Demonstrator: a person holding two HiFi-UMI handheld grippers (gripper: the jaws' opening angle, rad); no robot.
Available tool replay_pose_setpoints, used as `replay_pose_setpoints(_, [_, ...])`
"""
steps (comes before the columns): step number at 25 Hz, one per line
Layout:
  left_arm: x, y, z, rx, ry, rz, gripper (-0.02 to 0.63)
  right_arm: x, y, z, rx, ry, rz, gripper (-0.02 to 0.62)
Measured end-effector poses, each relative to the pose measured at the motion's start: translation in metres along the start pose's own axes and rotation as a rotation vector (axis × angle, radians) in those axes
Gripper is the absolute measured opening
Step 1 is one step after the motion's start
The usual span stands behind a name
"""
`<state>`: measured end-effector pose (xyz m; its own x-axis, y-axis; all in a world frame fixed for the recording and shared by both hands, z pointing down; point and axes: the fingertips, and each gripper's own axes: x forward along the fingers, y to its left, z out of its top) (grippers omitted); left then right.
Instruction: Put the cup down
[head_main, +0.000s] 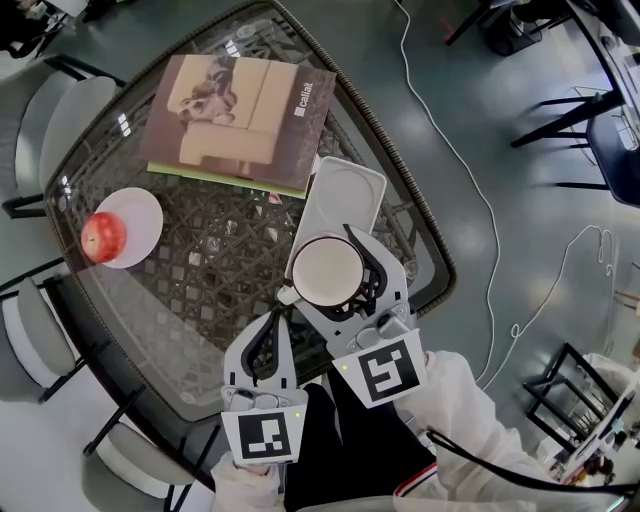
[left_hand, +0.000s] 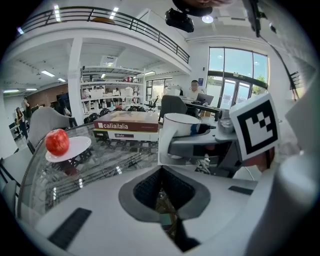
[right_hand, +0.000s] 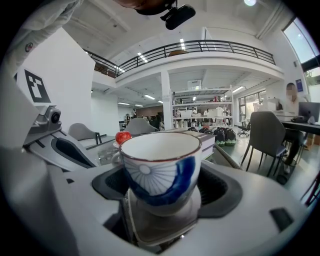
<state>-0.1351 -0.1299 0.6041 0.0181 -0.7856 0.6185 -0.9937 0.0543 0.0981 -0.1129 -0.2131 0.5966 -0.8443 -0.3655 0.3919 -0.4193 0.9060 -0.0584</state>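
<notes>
My right gripper (head_main: 330, 272) clamped on the blue-and-white ceramic cup (right_hand: 160, 165), over the glass-topped wicker table (head_main: 200, 275) beside a white tray (head_main: 345, 190), red apple (head_main: 103, 236) on a round plate (head_main: 142, 212), my left gripper (head_main: 277, 322) closed, empty.

Open office: desk (left_hand: 212, 106), shelves (right_hand: 197, 107), mezzanine (right_hand: 200, 50).

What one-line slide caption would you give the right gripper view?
Right gripper holds a white, blue-painted ceramic cup upright between its jaws, with a red apple in the background.
</notes>
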Motion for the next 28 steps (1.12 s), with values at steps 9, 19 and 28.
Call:
replay_pose_setpoints(9, [-0.0018, 0.0021, -0.0045, -0.016, 0.006, 0.012, 0.011, 0.0003, -0.0001, 0.0019, -0.009, -0.002, 0.008, 0.394])
replay_pose_setpoints(19, [0.0023, 0.0001, -0.0056, -0.013, 0.01, 0.003, 0.011, 0.0013, 0.0002, -0.0002, 0.0, 0.013, 0.029, 0.394])
replay_pose_setpoints(28, [0.0038, 0.0009, -0.008, -0.023, 0.018, 0.006, 0.011, 0.0005, -0.0009, 0.0005, 0.004, 0.023, 0.043, 0.397])
